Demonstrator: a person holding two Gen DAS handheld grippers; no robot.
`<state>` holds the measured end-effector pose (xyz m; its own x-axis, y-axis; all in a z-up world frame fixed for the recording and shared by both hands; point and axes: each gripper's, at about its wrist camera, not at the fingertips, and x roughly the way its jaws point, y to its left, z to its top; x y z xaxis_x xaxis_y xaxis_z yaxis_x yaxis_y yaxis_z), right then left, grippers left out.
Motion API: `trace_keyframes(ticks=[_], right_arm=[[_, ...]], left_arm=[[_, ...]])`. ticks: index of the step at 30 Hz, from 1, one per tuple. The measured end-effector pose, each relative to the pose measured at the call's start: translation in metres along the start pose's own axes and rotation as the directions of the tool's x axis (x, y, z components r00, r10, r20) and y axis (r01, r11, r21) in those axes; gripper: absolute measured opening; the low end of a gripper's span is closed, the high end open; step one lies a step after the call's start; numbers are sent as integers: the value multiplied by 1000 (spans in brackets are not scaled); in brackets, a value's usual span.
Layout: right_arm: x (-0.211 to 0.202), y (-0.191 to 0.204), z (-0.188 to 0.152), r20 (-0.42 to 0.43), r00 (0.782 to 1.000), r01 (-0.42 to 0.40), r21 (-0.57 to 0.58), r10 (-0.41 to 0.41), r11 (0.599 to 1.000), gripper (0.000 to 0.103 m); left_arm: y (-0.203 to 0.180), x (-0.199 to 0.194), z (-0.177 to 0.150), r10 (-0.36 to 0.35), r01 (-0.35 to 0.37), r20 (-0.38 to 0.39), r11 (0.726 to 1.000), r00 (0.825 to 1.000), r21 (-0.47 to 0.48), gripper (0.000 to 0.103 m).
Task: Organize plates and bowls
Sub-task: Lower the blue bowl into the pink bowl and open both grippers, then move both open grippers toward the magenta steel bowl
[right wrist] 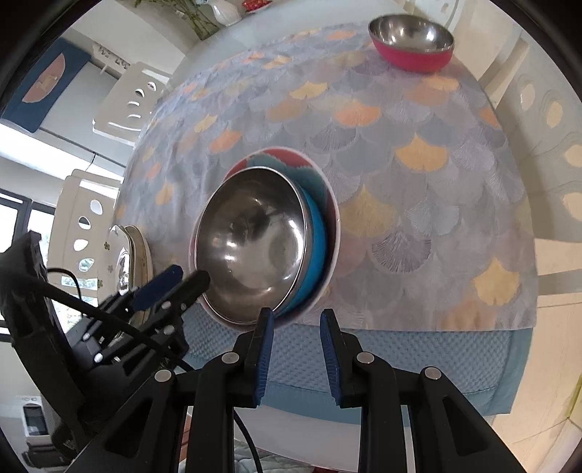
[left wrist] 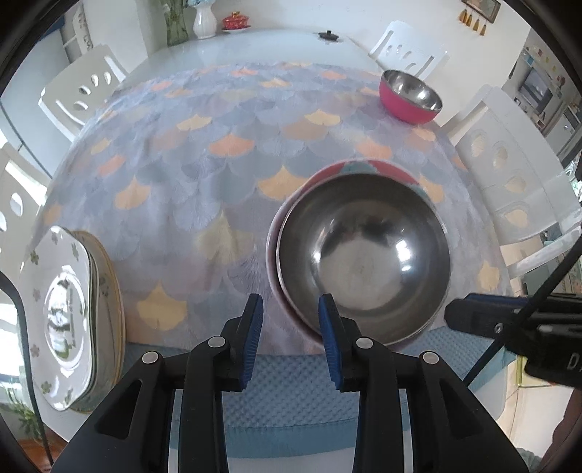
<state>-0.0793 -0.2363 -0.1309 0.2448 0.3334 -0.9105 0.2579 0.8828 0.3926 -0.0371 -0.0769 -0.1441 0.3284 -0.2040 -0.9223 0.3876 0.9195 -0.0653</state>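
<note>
A steel bowl with a blue outside [left wrist: 363, 254] [right wrist: 254, 247] sits nested in a larger patterned ceramic bowl [left wrist: 360, 169] [right wrist: 291, 160] near the table's front edge. A second steel bowl with a pink outside [left wrist: 409, 96] [right wrist: 413, 43] stands at the far right of the cloth. A stack of floral plates [left wrist: 69, 316] [right wrist: 127, 262] lies at the front left. My left gripper [left wrist: 291, 327] is open and empty, just in front of the nested bowls. My right gripper [right wrist: 296, 338] is open and empty, at the bowls' near right rim.
The table carries a scale-patterned cloth [left wrist: 225, 152] over a blue mat [left wrist: 291, 396]. White chairs [left wrist: 509, 174] stand around it. A white vase [left wrist: 204, 20] and a red lidded dish [left wrist: 235, 21] stand at the far end.
</note>
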Motion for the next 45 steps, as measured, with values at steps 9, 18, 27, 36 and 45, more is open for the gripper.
trace_keyframes(ticks=[9, 18, 27, 36, 45], right_arm=[[-7, -10, 15, 29, 1000, 11, 27, -11, 1000, 25], [-77, -41, 68, 251, 964, 75, 57, -87, 996, 25], [-112, -79, 126, 376, 921, 37, 176, -102, 984, 46], [-95, -114, 204, 438, 889, 61, 179, -135, 982, 57], [-47, -150, 243, 404, 899, 76, 228, -166, 971, 57]], left_arm=[[11, -17, 22, 1, 1, 58, 1000, 998, -30, 29], [-7, -49, 96, -35, 26, 183, 998, 982, 55, 29], [-52, -41, 195, -101, 61, 224, 982, 969, 177, 44], [-93, 35, 278, -210, 187, 112, 963, 971, 192, 60], [-128, 112, 304, -214, 205, 16, 952, 977, 226, 58]])
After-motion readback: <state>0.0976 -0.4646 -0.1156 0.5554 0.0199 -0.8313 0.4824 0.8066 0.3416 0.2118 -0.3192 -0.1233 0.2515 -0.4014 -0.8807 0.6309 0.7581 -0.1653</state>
